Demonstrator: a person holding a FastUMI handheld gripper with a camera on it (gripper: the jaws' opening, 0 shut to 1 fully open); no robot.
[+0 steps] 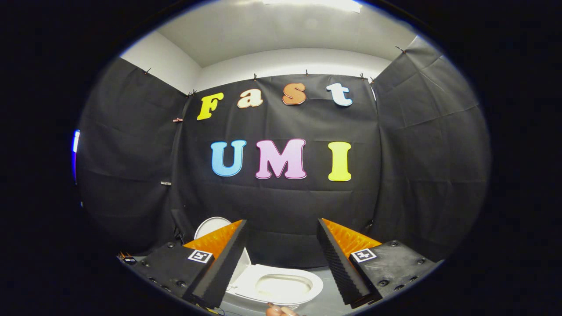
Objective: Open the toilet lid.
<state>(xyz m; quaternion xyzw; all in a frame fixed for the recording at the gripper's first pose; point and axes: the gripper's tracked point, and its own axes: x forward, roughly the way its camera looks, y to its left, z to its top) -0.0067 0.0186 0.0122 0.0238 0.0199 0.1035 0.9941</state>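
A small white toilet (281,285) stands on the grey floor, low between my two fingers. Its seat ring and bowl lie bare to view. The white lid (211,226) stands raised behind the seat, leaning toward the black cloth wall, with its rounded top above my left finger and its lower part hidden by that finger. My gripper (282,221) hangs above the toilet, open wide, with nothing between its fingers and touching neither lid nor seat.
Black cloth walls (281,206) close in the booth on three sides, just behind the toilet. A person's fingertip (281,310) shows below the bowl's front. A small dark object (128,259) lies on the floor by the left wall.
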